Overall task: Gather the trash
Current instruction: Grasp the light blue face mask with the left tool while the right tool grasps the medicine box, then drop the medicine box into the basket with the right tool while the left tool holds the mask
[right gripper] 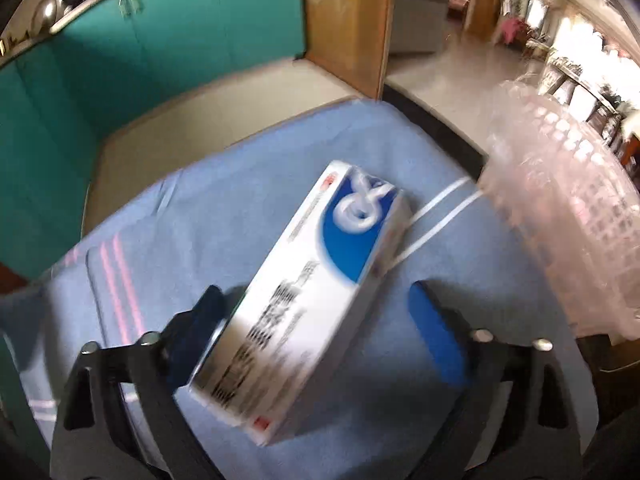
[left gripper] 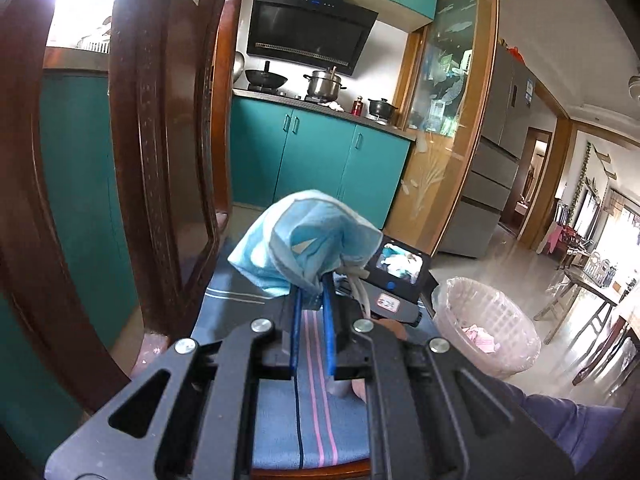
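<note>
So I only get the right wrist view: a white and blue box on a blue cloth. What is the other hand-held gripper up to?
Observer: The left hand-held gripper is shut on a crumpled blue face mask, held up in the air.
Operator: Is that pink basket empty?
Observer: No. The basket has a clear bag as a liner, and pink paper scraps lie inside.
Operator: And that kitchen counter at the back?
Observer: A steel pot stands on it.

Nothing here reads clearly: the white-and-blue box [right gripper: 316, 292] on the blue cloth [right gripper: 224, 208] bears dark print, blurred; the range hood's [left gripper: 308, 32] small label is too tiny.
</note>
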Tool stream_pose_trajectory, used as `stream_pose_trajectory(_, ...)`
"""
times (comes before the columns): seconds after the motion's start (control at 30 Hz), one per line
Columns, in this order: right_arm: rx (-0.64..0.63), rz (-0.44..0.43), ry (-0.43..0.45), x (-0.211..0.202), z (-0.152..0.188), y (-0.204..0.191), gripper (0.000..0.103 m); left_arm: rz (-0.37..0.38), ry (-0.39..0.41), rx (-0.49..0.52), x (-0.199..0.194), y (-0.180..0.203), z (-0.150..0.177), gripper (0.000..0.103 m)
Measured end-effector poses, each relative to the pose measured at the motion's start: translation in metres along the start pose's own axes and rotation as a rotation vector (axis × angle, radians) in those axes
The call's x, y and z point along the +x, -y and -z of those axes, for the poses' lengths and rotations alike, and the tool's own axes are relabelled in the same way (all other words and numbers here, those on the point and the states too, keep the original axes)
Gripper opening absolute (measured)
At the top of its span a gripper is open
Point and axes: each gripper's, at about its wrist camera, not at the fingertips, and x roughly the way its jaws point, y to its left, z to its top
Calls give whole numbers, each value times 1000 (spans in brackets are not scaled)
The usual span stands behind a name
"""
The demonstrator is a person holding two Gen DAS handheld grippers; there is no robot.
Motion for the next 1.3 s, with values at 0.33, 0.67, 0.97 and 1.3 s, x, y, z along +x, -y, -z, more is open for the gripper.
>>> stream_pose_trajectory(0.33,-226,-523,98,-99,28,103,39,36,-73,12,13,16,9,11)
stream_pose_trajectory(0.67,-452,-603,340,-205,78,213,39,62,-192,70,38,45,39,11)
stream_pose_trajectory(0.97,-453,-621,325,-192,77,198,39,35,-203,110,42,55,50,11)
stream_pose_trajectory(1.3,-458,-631,304,-194,80,196,39,38,-216,116,45,60,54,11)
